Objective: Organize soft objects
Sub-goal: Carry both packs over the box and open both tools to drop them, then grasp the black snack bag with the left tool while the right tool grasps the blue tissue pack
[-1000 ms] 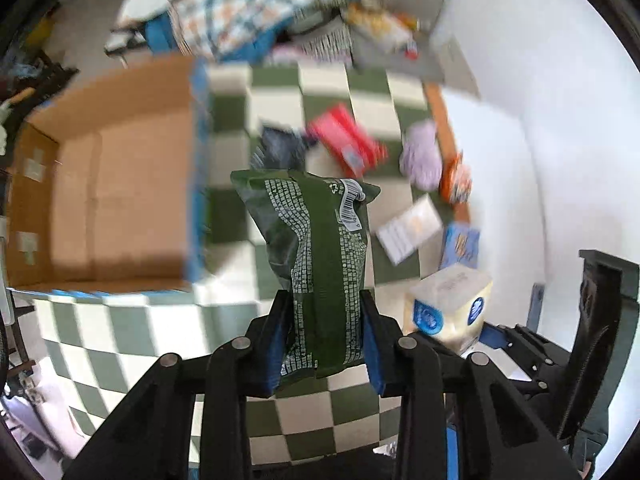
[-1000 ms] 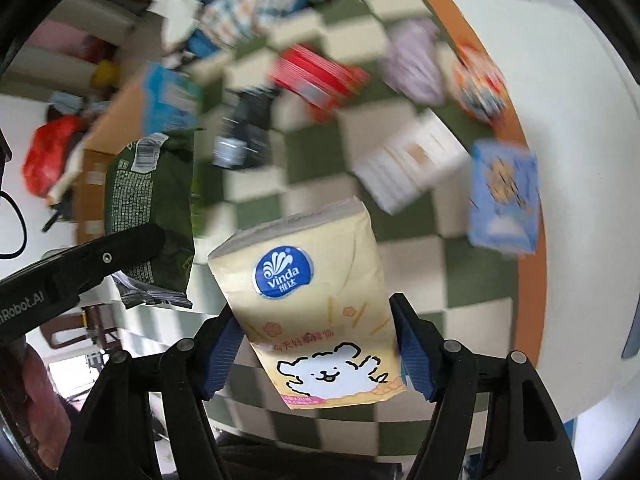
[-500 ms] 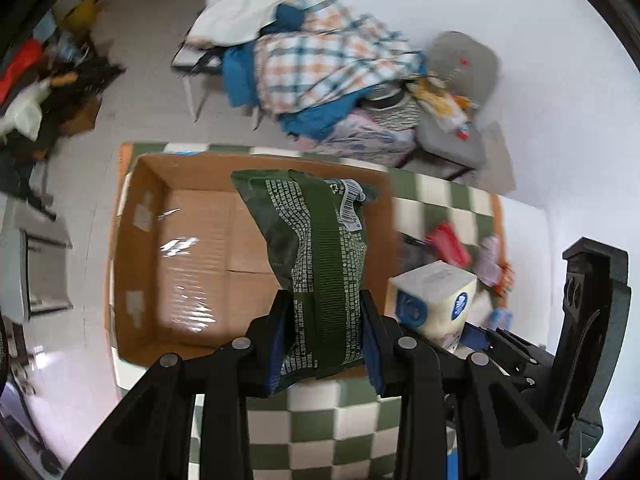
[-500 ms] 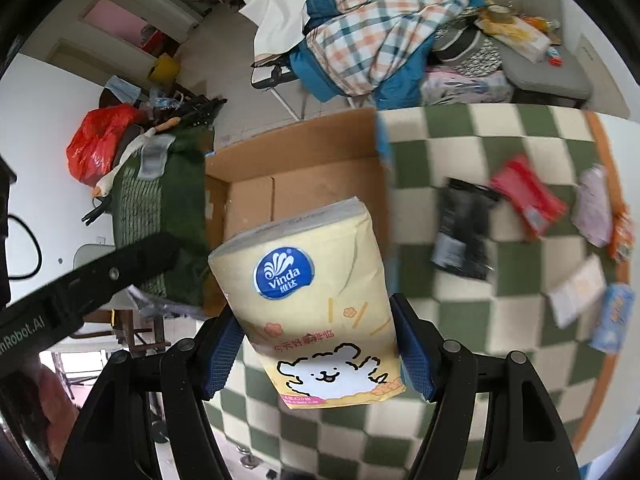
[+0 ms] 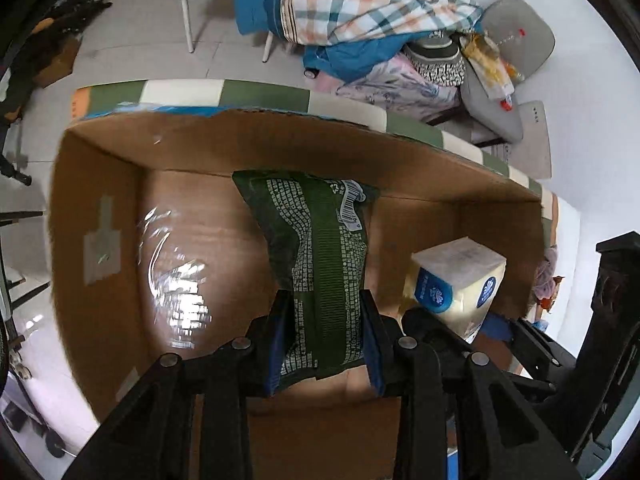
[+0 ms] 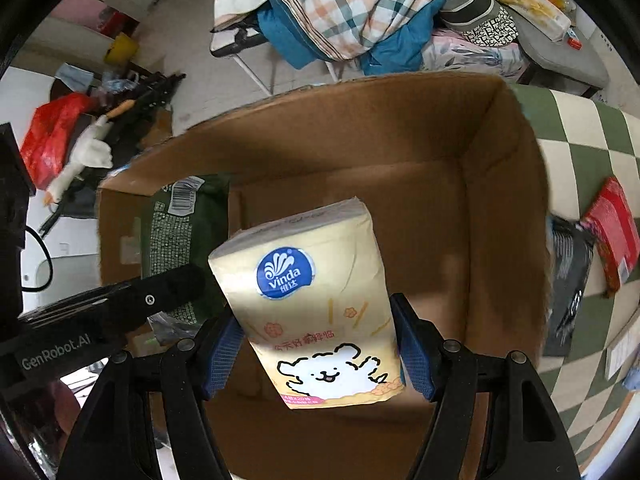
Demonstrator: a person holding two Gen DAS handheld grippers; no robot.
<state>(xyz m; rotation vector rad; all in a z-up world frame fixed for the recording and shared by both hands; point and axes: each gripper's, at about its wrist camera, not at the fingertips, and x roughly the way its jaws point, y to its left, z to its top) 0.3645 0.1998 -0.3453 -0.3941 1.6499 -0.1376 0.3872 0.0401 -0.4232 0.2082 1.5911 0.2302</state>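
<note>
Left gripper point(image 5: 323, 334): clenched on green packet point(image 5: 320, 264), low end pinched.
Right gripper point(image 6: 318, 350): clamped on yellow tissue pack point(image 6: 316, 308).
Packet axis: long, running away from the jaws toward the box floor.
Tissue pack axis: likewise, logo side up.
Cardboard box point(image 5: 100, 184): directly beneath both loads, open.
Nearer side: green packet left, tissue pack right.

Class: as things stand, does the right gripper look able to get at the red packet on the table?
Probably not yet. The right gripper is shut on the tissue pack over the box; the red packet lies outside, beyond the box wall.
</note>
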